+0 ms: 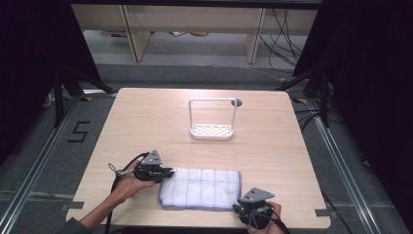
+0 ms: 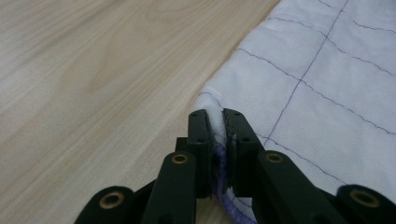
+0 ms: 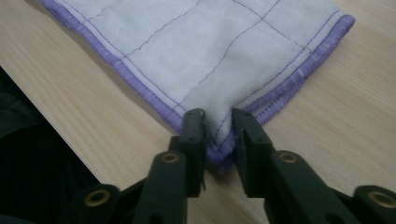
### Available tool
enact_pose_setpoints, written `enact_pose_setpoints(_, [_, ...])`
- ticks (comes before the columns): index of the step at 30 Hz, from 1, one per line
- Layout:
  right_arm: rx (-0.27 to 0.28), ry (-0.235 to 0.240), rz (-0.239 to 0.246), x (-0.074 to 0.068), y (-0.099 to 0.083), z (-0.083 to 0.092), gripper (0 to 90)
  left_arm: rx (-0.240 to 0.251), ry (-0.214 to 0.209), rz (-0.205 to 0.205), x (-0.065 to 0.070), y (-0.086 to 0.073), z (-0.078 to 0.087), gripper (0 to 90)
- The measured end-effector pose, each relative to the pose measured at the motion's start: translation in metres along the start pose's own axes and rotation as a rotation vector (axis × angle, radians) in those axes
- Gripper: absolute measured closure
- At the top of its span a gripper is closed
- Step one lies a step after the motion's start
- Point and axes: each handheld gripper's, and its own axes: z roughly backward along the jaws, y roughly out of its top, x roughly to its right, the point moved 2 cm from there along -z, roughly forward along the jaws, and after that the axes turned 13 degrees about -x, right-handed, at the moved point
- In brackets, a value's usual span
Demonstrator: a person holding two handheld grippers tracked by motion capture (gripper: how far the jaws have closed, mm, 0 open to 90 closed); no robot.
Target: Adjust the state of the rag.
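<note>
A white quilted cloth (image 1: 202, 187) with purple stitching and a purple hem lies flat near the front edge of the wooden table (image 1: 146, 122). My left gripper (image 1: 170, 171) is at the cloth's far left corner. In the left gripper view its jaws (image 2: 217, 122) are pressed together on a fold of the cloth (image 2: 317, 84) at the hem. My right gripper (image 1: 242, 204) is at the near right corner. In the right gripper view the jaws (image 3: 218, 122) pinch that corner of the cloth (image 3: 210, 46), which rises into a small peak between them.
A white wire rack (image 1: 212, 129) with a perforated base and a tall loop handle stands past the middle of the table. A small dark round thing (image 1: 237, 103) lies just behind it. The person's forearms come in over the front edge.
</note>
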Motion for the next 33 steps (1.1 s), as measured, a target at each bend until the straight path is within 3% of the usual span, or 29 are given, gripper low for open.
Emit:
enact_pose_setpoints(1, [0.01,-0.013,0.044,0.002,0.0,-0.001,81.6,-0.014,0.021,-0.031,-0.001,0.0,0.002,81.8])
enact_pose_setpoints(2, [0.012,-0.006,0.041,0.001,0.001,-0.001,82.8,-0.004,0.017,-0.023,0.001,0.0,0.004,82.0])
enact_pose_setpoints(3, [0.008,-0.009,0.07,0.002,0.001,-0.001,83.4,-0.01,0.03,-0.034,0.001,0.0,0.006,82.1])
enact_pose_setpoints(5, [0.001,0.001,0.069,0.004,0.004,-0.001,84.2,0.017,0.021,-0.005,0.005,0.0,0.01,82.4])
enact_pose_setpoints(7, [0.009,0.013,0.063,0.007,0.005,-0.002,84.6,0.015,0.026,-0.01,0.006,-0.001,0.014,82.6])
enact_pose_setpoints(8, [-0.002,0.013,0.068,0.01,0.007,-0.001,84.7,0.012,0.034,-0.034,0.006,-0.002,0.017,82.7])
enact_pose_setpoints(11, [0.0,0.001,0.078,0.015,0.013,0.001,85.1,0.025,0.037,-0.018,0.01,-0.003,0.02,82.8])
enact_pose_setpoints(12, [0.007,-0.007,0.09,0.018,0.017,0.002,85.2,0.025,0.052,-0.039,0.013,-0.004,0.022,82.9])
enact_pose_setpoints(13, [0.019,-0.015,0.087,0.02,0.021,0.002,85.3,0.034,0.044,-0.021,0.015,-0.004,0.023,82.9])
enact_pose_setpoints(15, [0.008,-0.013,0.087,0.023,0.025,0.004,85.4,0.043,0.04,-0.026,0.016,-0.004,0.025,83.0])
enact_pose_setpoints(18, [0.041,-0.039,0.105,0.04,0.048,0.007,85.5,0.072,0.037,-0.021,0.024,-0.006,0.033,83.0])
enact_pose_setpoints(19, [0.025,-0.038,0.108,0.044,0.055,0.008,85.5,0.059,0.047,-0.046,0.026,-0.007,0.036,83.0])
enact_pose_setpoints(21, [0.02,-0.037,0.095,0.05,0.069,0.009,85.6,0.089,0.027,-0.033,0.035,-0.007,0.04,83.0])
enact_pose_setpoints(24, [-0.012,-0.056,0.126,0.058,0.091,0.009,85.5,0.112,0.005,-0.04,0.048,-0.008,0.048,82.9])
enact_pose_setpoints(27, [-0.019,-0.088,0.158,0.065,0.112,0.002,85.5,0.114,0.005,-0.055,0.057,-0.009,0.051,82.8])
enact_pose_setpoints(32, [-0.074,-0.085,0.206,0.075,0.136,-0.017,85.5,0.104,-0.072,-0.063,0.08,-0.014,0.043,82.6])
enact_pose_setpoints(33, [-0.074,-0.085,0.206,0.075,0.136,-0.017,85.5,0.104,-0.072,-0.063,0.08,-0.014,0.043,82.5])
